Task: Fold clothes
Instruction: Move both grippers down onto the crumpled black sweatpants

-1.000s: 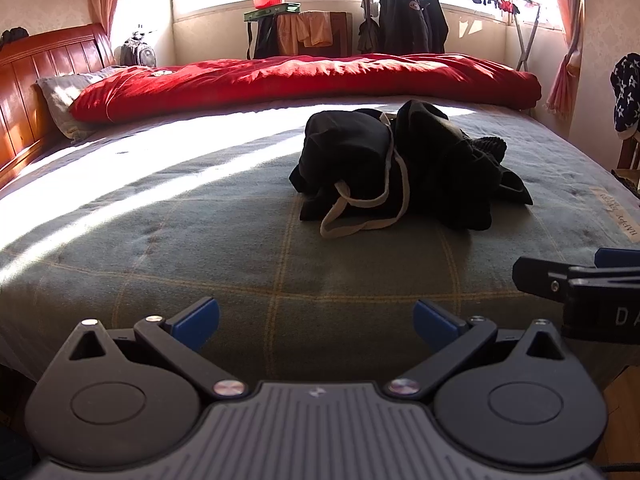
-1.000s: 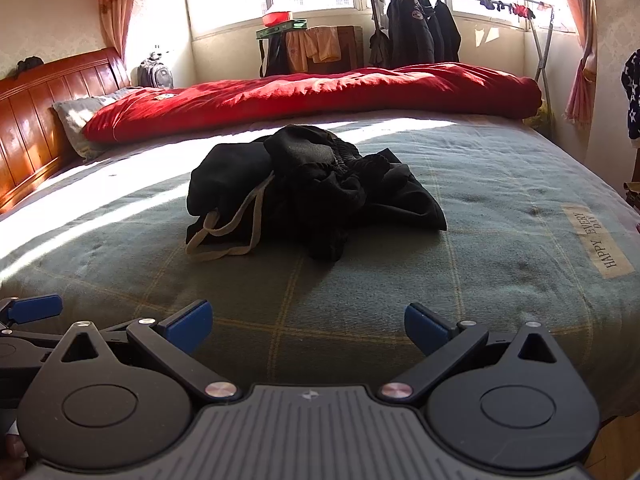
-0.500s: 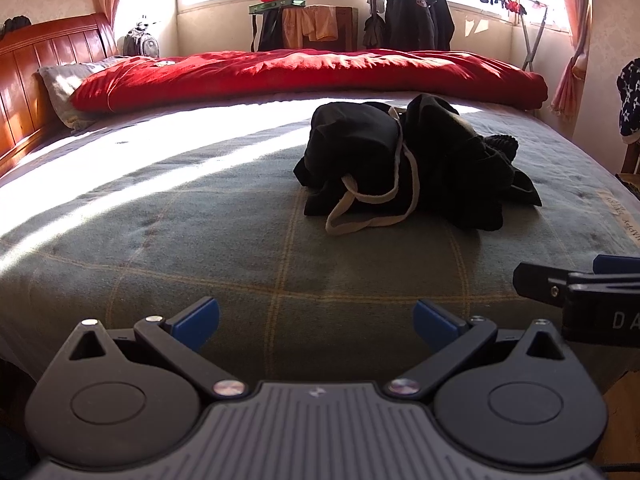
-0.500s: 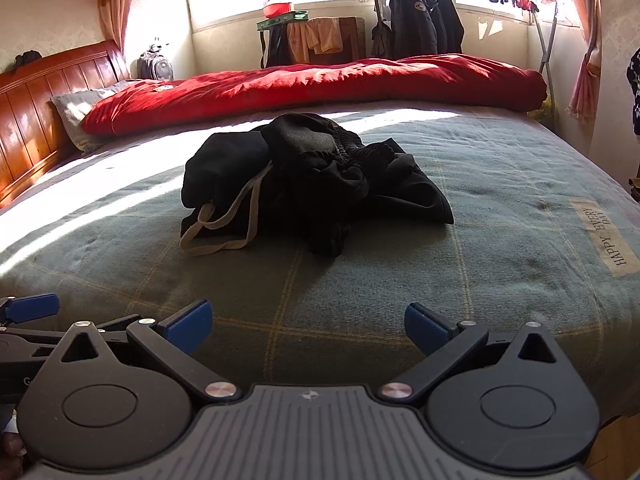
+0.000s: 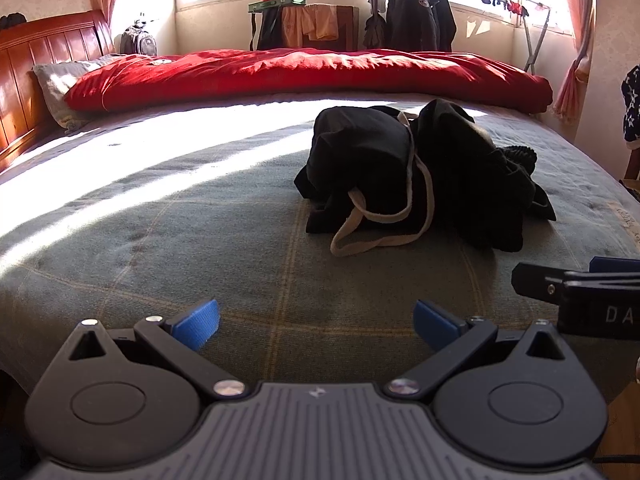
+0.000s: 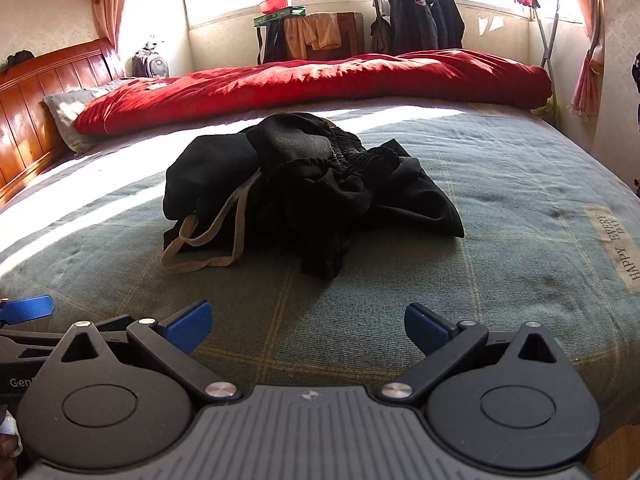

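While short of one black clothes heap (image 5: 420, 172) on the bed (image 5: 160, 232): two grippers, left (image 5: 316, 322) and right (image 6: 308, 326), both spread wide, empty.

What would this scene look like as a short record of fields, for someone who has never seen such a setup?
Place: bedroom, grey-green blanket on the bed
Clothes: crumpled black garment pile with a pale drawstring, unfolded
Behind pile: rolled red quilt
Left gripper: open, holding nothing, short of the pile
Right gripper: open, holding nothing, short of the pile
Background: clothes rack by the window
Folding: not begun
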Motion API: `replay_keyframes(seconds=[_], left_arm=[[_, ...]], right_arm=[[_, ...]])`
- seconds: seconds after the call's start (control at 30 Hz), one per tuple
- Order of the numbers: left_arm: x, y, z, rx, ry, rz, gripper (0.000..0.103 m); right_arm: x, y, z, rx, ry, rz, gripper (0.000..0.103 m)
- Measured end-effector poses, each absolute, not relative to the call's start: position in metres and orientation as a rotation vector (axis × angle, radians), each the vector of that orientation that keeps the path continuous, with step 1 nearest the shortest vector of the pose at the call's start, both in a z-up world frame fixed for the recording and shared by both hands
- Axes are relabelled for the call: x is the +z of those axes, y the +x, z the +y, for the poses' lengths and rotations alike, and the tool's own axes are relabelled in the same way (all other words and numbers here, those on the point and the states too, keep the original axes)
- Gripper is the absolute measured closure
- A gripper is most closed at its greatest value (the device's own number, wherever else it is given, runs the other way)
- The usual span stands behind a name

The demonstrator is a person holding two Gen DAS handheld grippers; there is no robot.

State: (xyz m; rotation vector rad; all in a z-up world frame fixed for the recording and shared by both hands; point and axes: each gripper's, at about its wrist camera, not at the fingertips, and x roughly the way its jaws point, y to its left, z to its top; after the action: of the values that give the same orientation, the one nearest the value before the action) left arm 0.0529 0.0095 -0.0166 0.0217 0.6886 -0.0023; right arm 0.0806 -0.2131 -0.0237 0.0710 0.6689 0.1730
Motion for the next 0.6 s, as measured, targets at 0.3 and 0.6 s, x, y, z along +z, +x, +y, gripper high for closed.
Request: replay_keyframes(seconds=[0.3, 0.6], left_arm=[[-0.016, 0.099, 0.013, -0.006, 0.025, 0.715, 0.000], [0.001, 0.155, 0.003, -0.042, 0.043, 0.743, 0.000]], right_arm=[[-0.022, 0.129, -0.208, 0.150, 0.041, 0.683, 0.000], [-0.020, 0.188, -0.217, 0.090, 0.035, 0.746, 0.000]])
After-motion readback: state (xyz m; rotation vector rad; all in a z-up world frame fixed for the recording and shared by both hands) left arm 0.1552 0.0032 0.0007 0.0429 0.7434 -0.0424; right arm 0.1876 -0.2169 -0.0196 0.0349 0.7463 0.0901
